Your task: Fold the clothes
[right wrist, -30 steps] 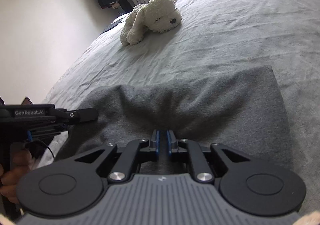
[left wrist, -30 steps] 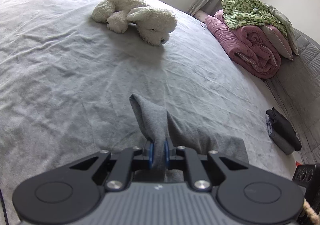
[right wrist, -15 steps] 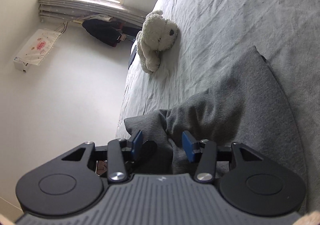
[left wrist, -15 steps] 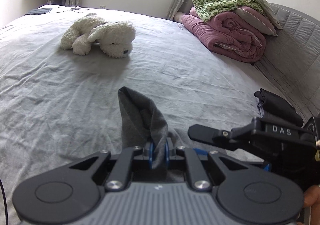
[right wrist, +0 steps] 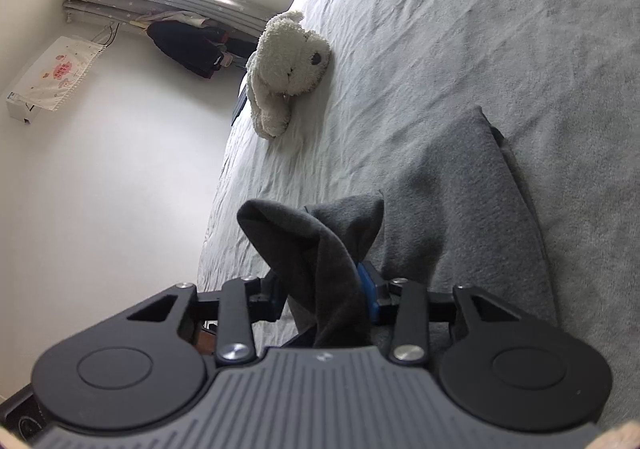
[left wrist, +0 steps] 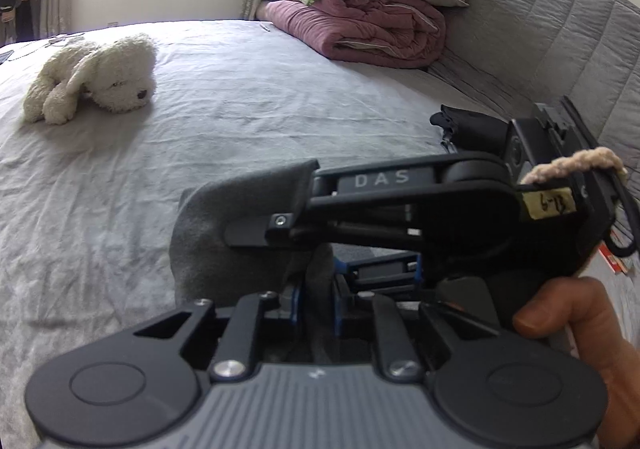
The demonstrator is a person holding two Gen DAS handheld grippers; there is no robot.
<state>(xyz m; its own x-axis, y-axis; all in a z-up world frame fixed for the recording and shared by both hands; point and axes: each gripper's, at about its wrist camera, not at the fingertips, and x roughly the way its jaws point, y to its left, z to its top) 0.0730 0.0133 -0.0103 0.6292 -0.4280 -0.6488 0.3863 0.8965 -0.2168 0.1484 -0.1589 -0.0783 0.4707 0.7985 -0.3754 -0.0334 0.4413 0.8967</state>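
A grey garment point(left wrist: 208, 233) lies on the grey bed sheet point(left wrist: 240, 109), its near edge lifted. My left gripper point(left wrist: 316, 289) has a fold of it between its blue pads, and its jaws are opening. My right gripper point(left wrist: 280, 205) reaches in from the right, side on, with its fingers across the same raised cloth. In the right wrist view the right gripper point(right wrist: 322, 289) is closing on a thick bunch of the garment point(right wrist: 460, 209), which fills the gap between its pads. The rest of the garment spreads flat behind.
A white plush dog point(left wrist: 96, 77) lies further up the bed point(right wrist: 288, 65). Rolled pink and green quilts point(left wrist: 360, 21) are stacked against the padded headboard point(left wrist: 560, 29). Dark folded clothes point(left wrist: 468, 125) sit at the right. A hand point(left wrist: 568, 321) holds the right gripper.
Both grippers rolled and came together. The right gripper let go of its edge, opened wide, then closed around the raised corner that the left gripper carried over.
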